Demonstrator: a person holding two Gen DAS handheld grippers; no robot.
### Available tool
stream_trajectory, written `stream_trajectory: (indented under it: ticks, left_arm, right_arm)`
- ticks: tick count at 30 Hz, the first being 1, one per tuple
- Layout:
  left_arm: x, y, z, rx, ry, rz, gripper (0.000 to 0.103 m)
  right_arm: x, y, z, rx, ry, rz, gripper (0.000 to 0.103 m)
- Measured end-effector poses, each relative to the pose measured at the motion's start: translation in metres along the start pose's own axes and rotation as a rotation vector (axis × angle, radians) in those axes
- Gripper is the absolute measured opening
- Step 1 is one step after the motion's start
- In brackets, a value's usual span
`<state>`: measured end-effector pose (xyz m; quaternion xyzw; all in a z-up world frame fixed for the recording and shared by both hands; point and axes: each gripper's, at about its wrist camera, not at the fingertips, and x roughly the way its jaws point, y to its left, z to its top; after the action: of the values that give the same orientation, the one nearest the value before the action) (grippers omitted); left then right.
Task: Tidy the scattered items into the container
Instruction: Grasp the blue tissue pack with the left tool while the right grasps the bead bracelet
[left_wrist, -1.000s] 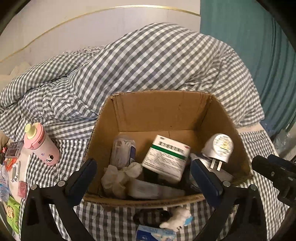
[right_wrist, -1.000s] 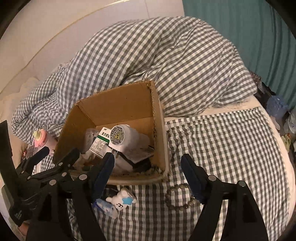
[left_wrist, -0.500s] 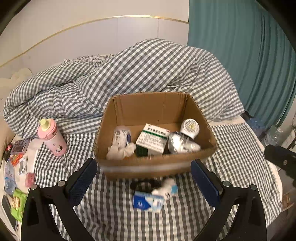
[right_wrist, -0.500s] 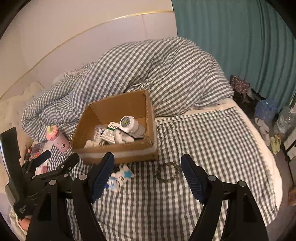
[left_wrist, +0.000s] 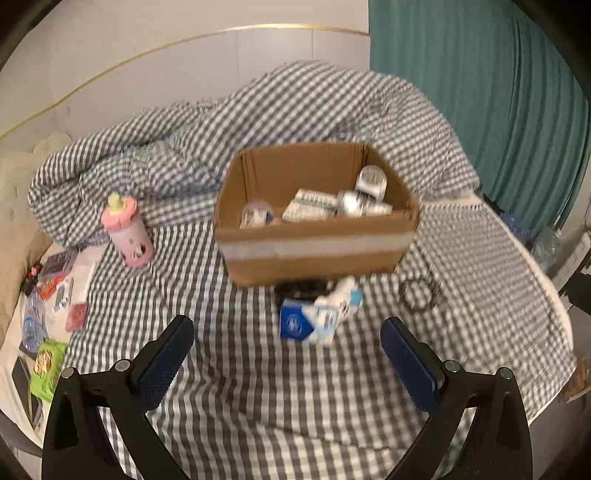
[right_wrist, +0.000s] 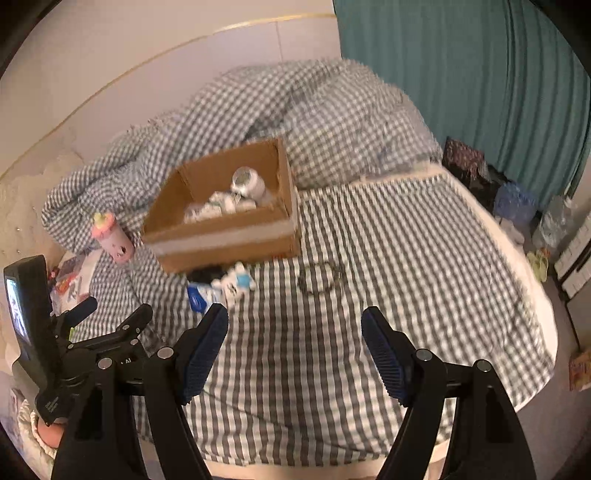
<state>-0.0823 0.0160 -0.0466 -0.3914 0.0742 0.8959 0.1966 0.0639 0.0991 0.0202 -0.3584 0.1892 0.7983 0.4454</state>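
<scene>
A brown cardboard box (left_wrist: 317, 251) (right_wrist: 229, 240) stands on the checked bed, holding a medicine box, a white plug and other small items. In front of it lie a blue and white pack (left_wrist: 303, 323) (right_wrist: 199, 297), a small white toy (left_wrist: 341, 295) (right_wrist: 238, 282), a dark object (left_wrist: 299, 288) and a bead bracelet (left_wrist: 419, 293) (right_wrist: 321, 277). A pink bottle (left_wrist: 127, 230) (right_wrist: 110, 238) stands left of the box. My left gripper (left_wrist: 288, 354) is open and empty, well back from the box. My right gripper (right_wrist: 295, 343) is open and empty too.
Snack packets and small items (left_wrist: 48, 321) lie at the bed's left edge. A bunched checked duvet (left_wrist: 295, 118) lies behind the box. A teal curtain (right_wrist: 480, 92) hangs on the right, with bags and bottles (right_wrist: 517, 203) on the floor below it.
Both grippers have pulled back and up from the box, so it looks smaller and farther. Both stay open and empty. The items on the bed have not moved.
</scene>
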Motion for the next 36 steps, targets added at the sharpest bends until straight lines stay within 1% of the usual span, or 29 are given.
stream_trajectory:
  ticks: [4, 8, 12, 20, 21, 24, 29, 33, 36]
  left_arm:
    - [0.03, -0.002, -0.023, 0.01, 0.039, -0.026, 0.103]
    - [0.067, -0.006, -0.032, 0.015, 0.071, -0.032, 0.103]
    - [0.1, -0.007, -0.034, 0.004, 0.112, -0.047, 0.103]
    - [0.155, -0.014, -0.031, 0.027, 0.111, -0.069, 0.103]
    - [0.16, -0.015, -0.031, 0.041, 0.115, -0.07, 0.103]
    - [0.174, -0.018, -0.032, 0.087, 0.119, -0.041, 0.103]
    - [0.193, -0.014, -0.033, 0.06, 0.149, -0.055, 0.103]
    - [0.2, -0.016, -0.033, 0.067, 0.156, -0.058, 0.103]
    - [0.201, -0.019, -0.032, 0.08, 0.146, -0.055, 0.103]
  right_arm:
    - [0.029, -0.011, -0.014, 0.025, 0.057, -0.016, 0.074]
    - [0.06, -0.021, -0.013, 0.04, 0.104, -0.026, 0.074]
    - [0.094, -0.031, -0.003, 0.049, 0.151, -0.044, 0.074]
    - [0.16, -0.044, 0.007, 0.072, 0.225, -0.049, 0.074]
    - [0.17, -0.046, 0.007, 0.076, 0.242, -0.05, 0.074]
    - [0.187, -0.043, 0.01, 0.065, 0.267, -0.048, 0.074]
    - [0.215, -0.038, 0.015, 0.039, 0.296, -0.051, 0.074]
    - [0.237, -0.032, 0.018, 0.016, 0.311, -0.064, 0.074]
    - [0.252, -0.03, 0.02, 0.004, 0.321, -0.069, 0.074]
